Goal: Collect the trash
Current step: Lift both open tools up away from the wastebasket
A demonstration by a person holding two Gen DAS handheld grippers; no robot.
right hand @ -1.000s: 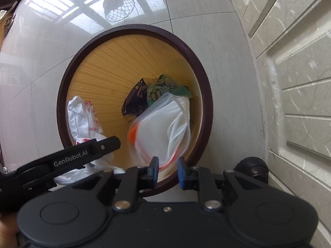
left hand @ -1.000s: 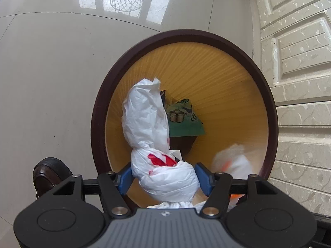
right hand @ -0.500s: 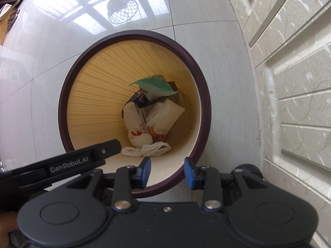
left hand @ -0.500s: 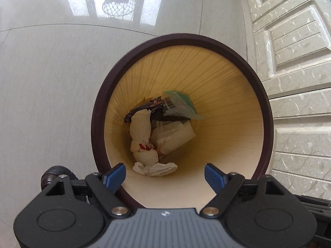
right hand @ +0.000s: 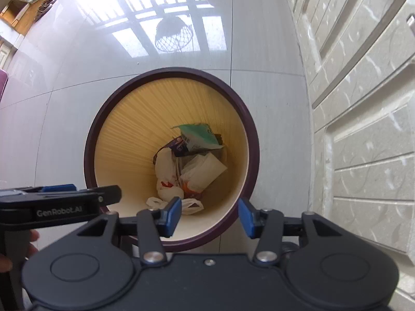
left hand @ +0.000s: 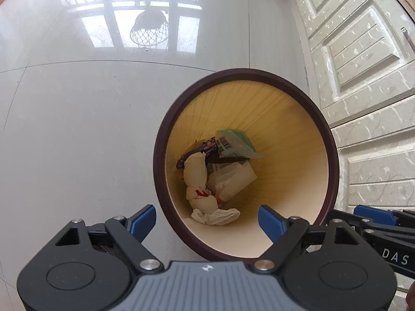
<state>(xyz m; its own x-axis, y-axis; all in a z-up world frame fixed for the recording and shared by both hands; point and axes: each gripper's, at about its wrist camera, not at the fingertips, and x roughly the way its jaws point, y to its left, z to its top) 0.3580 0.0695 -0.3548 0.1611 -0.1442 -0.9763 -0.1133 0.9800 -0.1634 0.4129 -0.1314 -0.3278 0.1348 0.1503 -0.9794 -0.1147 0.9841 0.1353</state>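
We hold both tongs spread wide and empty above the bin [left hand: 329,171], the left gripper [left hand: 207,217] and the right gripper [right hand: 208,216] each over its near rim. The trash, white bags [left hand: 205,197] and wrappers [left hand: 233,145], lies at the bottom. To finish well, we should lift straight up, clear of the rim.

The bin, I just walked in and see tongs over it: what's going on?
A person is collecting trash with two handheld tongs. Both the left tongs and right tongs hang open and empty above the bin. White bags, a clear bag and a green wrapper lie at its bottom.
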